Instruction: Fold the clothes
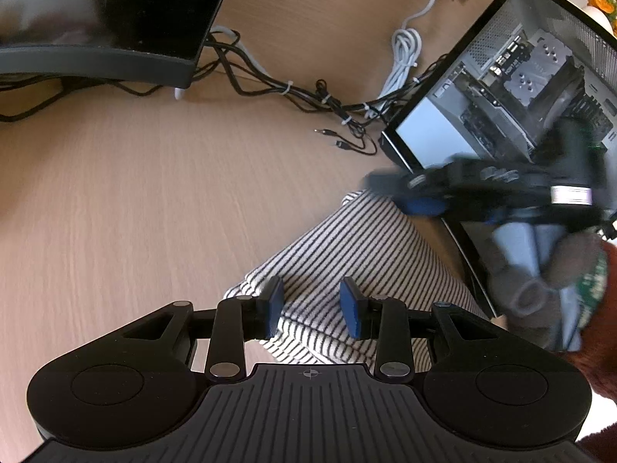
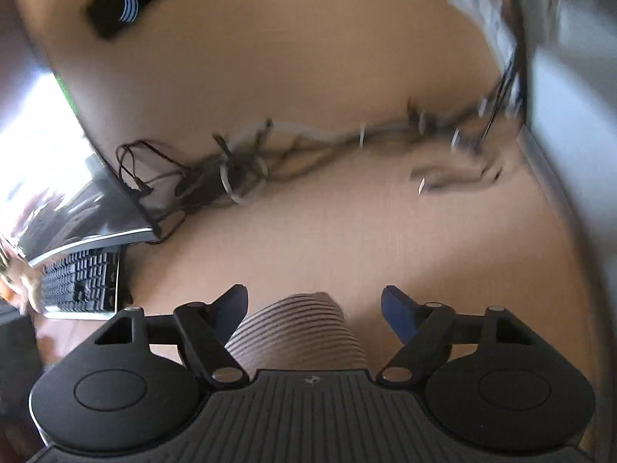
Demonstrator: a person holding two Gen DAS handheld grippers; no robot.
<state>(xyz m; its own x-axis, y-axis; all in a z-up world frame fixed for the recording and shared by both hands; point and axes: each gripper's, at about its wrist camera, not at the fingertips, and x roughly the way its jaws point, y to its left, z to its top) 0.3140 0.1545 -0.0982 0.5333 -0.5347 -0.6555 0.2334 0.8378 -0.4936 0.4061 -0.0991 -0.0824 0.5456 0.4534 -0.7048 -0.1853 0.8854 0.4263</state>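
A black-and-white striped garment lies folded into a narrow bundle on the wooden table. My left gripper hovers open over its near end, blue pads on either side of the cloth and apart from it. In the left wrist view the right gripper shows as a blurred black shape at the garment's far end, held by a gloved hand. In the right wrist view the right gripper stands wide open above the striped garment, nothing between its fingers.
A curved monitor stands at the far left, with a tangle of black and white cables behind it. An open computer case sits at the right. A keyboard lies under the monitor edge in the right wrist view.
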